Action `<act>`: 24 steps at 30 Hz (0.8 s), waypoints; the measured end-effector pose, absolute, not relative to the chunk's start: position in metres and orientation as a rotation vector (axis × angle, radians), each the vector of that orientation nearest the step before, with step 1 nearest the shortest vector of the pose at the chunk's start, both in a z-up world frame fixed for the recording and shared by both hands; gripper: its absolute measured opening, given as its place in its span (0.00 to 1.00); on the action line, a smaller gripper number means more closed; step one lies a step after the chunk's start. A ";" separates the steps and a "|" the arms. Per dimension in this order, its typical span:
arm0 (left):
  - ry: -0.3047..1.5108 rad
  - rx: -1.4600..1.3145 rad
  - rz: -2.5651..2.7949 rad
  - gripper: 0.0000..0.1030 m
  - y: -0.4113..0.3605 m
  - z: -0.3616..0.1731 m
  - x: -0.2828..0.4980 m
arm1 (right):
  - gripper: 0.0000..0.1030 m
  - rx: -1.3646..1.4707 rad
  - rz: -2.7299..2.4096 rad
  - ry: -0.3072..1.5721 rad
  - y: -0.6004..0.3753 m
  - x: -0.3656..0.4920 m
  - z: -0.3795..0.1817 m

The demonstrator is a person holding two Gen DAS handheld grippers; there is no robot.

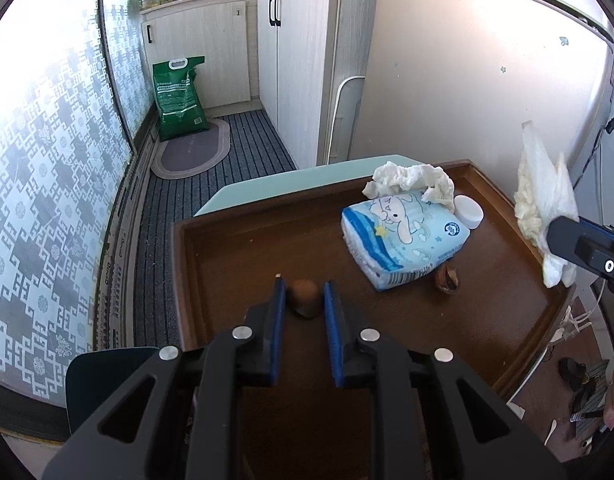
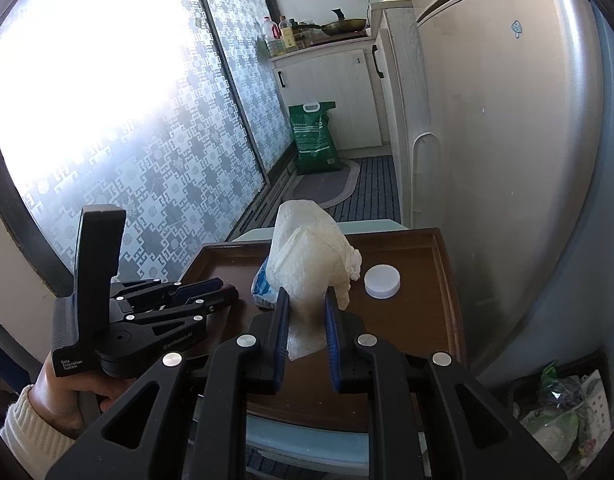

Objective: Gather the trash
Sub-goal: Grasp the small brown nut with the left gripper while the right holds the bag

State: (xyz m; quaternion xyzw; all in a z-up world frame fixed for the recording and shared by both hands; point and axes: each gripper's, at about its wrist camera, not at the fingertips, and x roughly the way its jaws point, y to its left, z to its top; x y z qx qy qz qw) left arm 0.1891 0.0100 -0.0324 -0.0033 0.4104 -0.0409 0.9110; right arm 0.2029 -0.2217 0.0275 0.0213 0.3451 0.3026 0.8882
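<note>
A brown nut shell [image 1: 303,298] lies on the brown tray table [image 1: 243,248], right between the fingertips of my left gripper [image 1: 304,294]; the jaws stand a little apart on either side of it, whether they touch it I cannot tell. My right gripper [image 2: 305,312] is shut on a crumpled white tissue [image 2: 313,252] and holds it above the table; it also shows in the left wrist view [image 1: 545,204]. Another crumpled tissue [image 1: 411,180] lies on a blue tissue pack [image 1: 405,236]. A second shell piece [image 1: 447,278] lies beside the pack.
A white jar lid [image 2: 382,281] lies at the table's far right. A fridge [image 2: 507,140] stands right of the table. A bin with plastic trash [image 2: 567,420] sits on the floor at lower right. A green sack [image 1: 181,98] and cabinets stand farther back.
</note>
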 end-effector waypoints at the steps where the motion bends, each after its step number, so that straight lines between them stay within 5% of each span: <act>1: 0.844 -0.010 -0.086 0.20 0.012 -0.032 0.187 | 0.16 0.041 0.632 0.720 -0.219 0.203 0.027; 11: 0.772 -0.043 -0.071 0.16 0.038 -0.021 0.155 | 0.16 -0.004 0.692 0.756 -0.175 0.193 0.026; 14: 0.751 -0.062 -0.081 0.00 0.045 -0.014 0.144 | 0.16 -0.020 0.718 0.762 -0.157 0.189 0.027; 24: 0.722 -0.082 -0.092 0.00 0.064 -0.011 0.126 | 0.16 -0.043 0.736 0.757 -0.125 0.180 0.033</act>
